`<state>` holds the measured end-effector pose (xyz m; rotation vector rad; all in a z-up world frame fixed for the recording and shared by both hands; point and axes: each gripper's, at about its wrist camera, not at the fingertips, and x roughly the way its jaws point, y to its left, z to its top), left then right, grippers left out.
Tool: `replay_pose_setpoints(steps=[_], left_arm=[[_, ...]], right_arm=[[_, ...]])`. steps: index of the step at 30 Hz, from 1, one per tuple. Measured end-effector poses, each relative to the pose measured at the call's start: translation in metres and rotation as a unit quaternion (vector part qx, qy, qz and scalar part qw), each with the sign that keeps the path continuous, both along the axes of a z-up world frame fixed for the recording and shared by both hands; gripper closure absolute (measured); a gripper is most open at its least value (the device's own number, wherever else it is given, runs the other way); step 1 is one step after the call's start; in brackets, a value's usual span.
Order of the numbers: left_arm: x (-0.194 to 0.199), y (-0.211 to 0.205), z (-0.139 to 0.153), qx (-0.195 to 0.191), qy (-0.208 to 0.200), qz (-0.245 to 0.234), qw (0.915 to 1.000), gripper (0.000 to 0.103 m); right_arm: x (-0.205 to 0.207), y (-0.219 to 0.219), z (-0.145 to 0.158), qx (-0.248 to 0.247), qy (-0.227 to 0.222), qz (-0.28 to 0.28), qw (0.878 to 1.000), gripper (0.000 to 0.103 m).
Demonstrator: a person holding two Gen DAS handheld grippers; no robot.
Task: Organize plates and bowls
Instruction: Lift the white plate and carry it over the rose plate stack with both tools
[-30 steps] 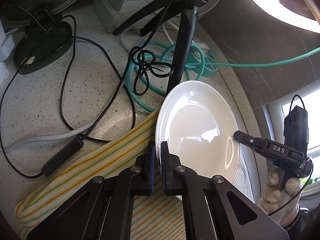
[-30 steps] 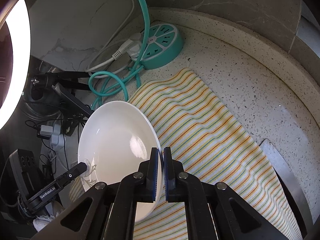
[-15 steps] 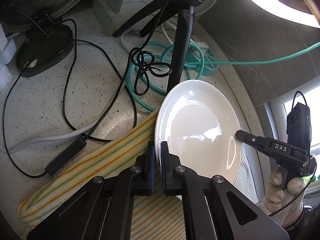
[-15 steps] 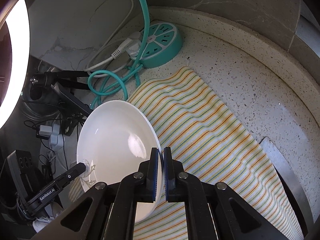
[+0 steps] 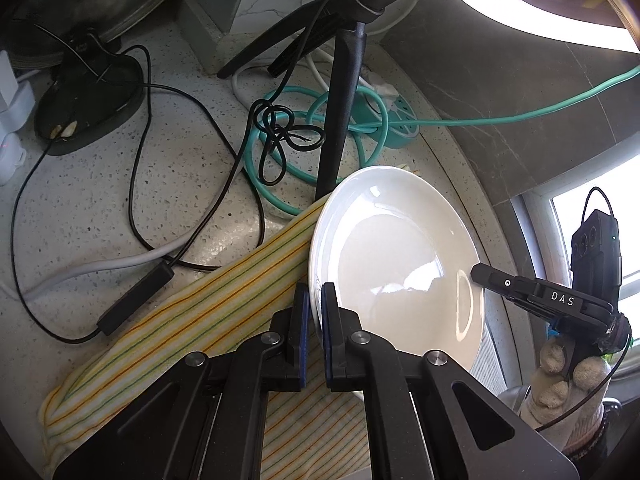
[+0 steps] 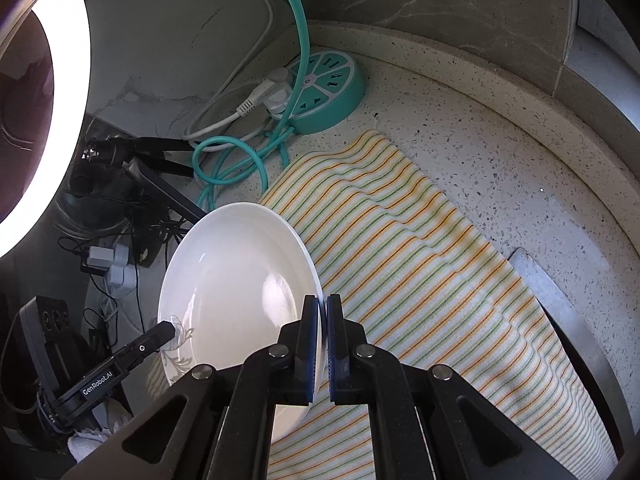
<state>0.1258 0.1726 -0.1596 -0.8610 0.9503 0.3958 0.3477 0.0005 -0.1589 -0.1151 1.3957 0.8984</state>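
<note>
A white plate (image 5: 400, 256) is held tilted above a yellow striped cloth (image 5: 192, 320). My left gripper (image 5: 315, 308) is shut on the plate's near rim. My right gripper (image 6: 322, 312) is shut on the opposite rim of the same plate (image 6: 240, 280). The right gripper also shows in the left wrist view (image 5: 480, 272) at the plate's far edge, and the left gripper shows in the right wrist view (image 6: 170, 328) beside a faint leaf pattern on the plate. The striped cloth (image 6: 420, 272) lies flat on the speckled counter.
A teal round power strip (image 6: 326, 92) with a coiled teal cable (image 5: 288, 172) sits near the wall. A black tripod (image 5: 344, 92) stands behind the plate. Black cables (image 5: 140, 184) cross the counter. A metal sink edge (image 6: 560, 300) lies to the right. A ring light (image 6: 60, 100) glows above.
The plate and both grippers have lifted and shifted slightly toward the wall; both grips are unchanged.
</note>
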Motion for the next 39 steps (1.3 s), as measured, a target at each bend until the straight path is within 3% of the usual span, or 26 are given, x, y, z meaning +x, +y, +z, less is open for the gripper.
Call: replay_pose_setpoints(steps=[22,39], left_arm=[[-0.016,-0.017,0.032,-0.004,-0.030,-0.061,0.9977,0.099],[-0.030,-0.041,0.042,-0.004,-0.029,-0.165,0.9859,0.099]], right_arm=[[-0.042,-0.050,0.040,0.023,-0.010,-0.059,0.998,0.099],[-0.104,-0.108,0.051,0.032,-0.016,-0.158,0.987,0.099]])
